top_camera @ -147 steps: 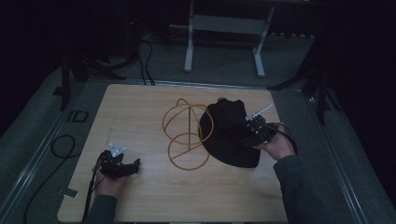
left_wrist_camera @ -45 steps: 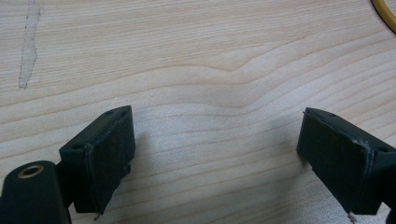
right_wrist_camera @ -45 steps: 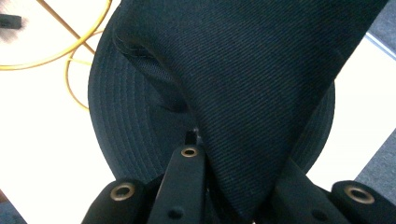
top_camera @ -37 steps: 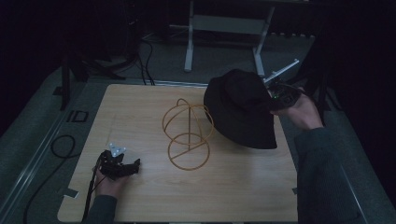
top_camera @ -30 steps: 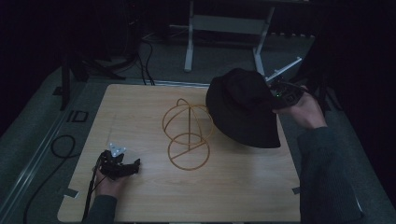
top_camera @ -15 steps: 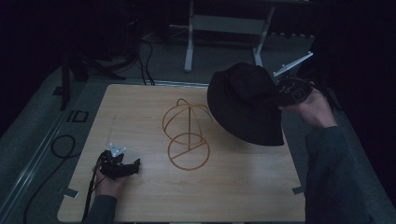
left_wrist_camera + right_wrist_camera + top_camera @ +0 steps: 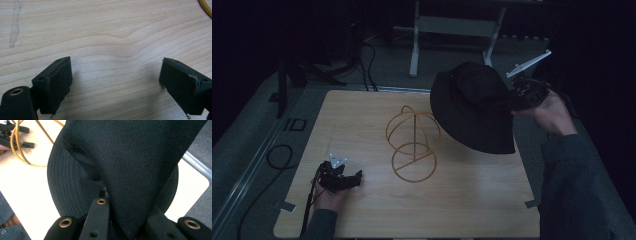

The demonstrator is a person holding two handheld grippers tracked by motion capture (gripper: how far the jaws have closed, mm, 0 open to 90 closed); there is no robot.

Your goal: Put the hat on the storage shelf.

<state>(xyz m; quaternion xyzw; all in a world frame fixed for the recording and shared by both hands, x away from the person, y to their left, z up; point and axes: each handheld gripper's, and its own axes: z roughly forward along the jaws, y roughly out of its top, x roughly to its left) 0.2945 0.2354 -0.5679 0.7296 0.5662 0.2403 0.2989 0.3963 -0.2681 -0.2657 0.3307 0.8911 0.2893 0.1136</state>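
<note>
The right gripper [image 7: 518, 98] is clamped on the crown fabric of a black hat [image 7: 474, 107], holding it in the air just right of the wire stand [image 7: 413, 145] and above its top; the brim tilts down toward the table [image 7: 362, 115]. In the right gripper view the cloth bunches between the jaws, which are pinched tight on a fold of crown [image 7: 140, 170], with the stand's gold hoops [image 7: 22, 147] up in the left corner. The left gripper [image 7: 343, 180] rests on the wood near the stand's front left, jaws spread wide with nothing between them [image 7: 113, 82].

The step looks like seating the hat on the stand. To do it well, I judge the hat should go higher than the dome first, then across until the crown's hollow sits over the hoops, brim levelled so it does not catch a wire. Lower straight down; the stand looks light and could tip from a sideways nudge, so the idle left gripper might steady its base ring. Let go only once the crown bears on the dome
</note>
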